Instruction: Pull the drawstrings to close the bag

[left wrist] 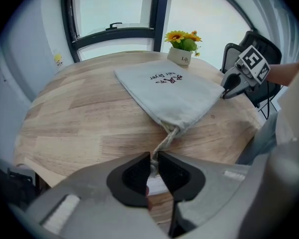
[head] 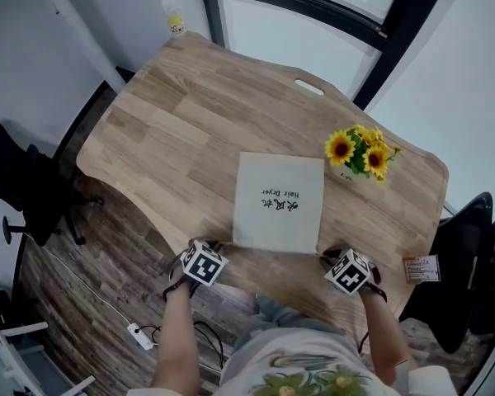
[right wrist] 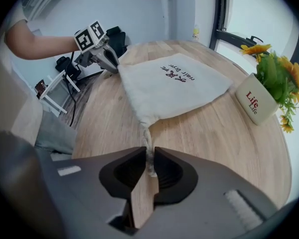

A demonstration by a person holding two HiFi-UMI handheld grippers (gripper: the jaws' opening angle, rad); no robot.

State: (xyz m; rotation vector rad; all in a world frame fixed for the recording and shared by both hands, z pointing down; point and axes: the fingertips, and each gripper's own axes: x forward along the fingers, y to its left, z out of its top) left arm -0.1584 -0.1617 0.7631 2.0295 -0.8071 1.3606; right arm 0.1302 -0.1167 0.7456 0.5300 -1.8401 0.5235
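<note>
A flat beige drawstring bag [head: 279, 203] with dark print lies on the wooden table [head: 181, 114], its mouth toward the near edge. In the left gripper view, the left gripper [left wrist: 154, 158] is shut on the bag's left drawstring [left wrist: 168, 138], which runs from the bunched corner of the bag [left wrist: 174, 91] into the jaws. In the right gripper view, the right gripper [right wrist: 149, 156] is shut on the right drawstring [right wrist: 148, 138], which leaves the other corner of the bag [right wrist: 172, 86]. From the head view, the left gripper [head: 221, 246] and right gripper [head: 325, 257] sit at the bag's two near corners.
A white pot of sunflowers [head: 359, 153] stands just right of the bag's far corner. A small yellow object [head: 176, 25] sits at the table's far left corner. Black chairs [head: 25, 188] flank the table, and a power strip [head: 138, 332] lies on the floor.
</note>
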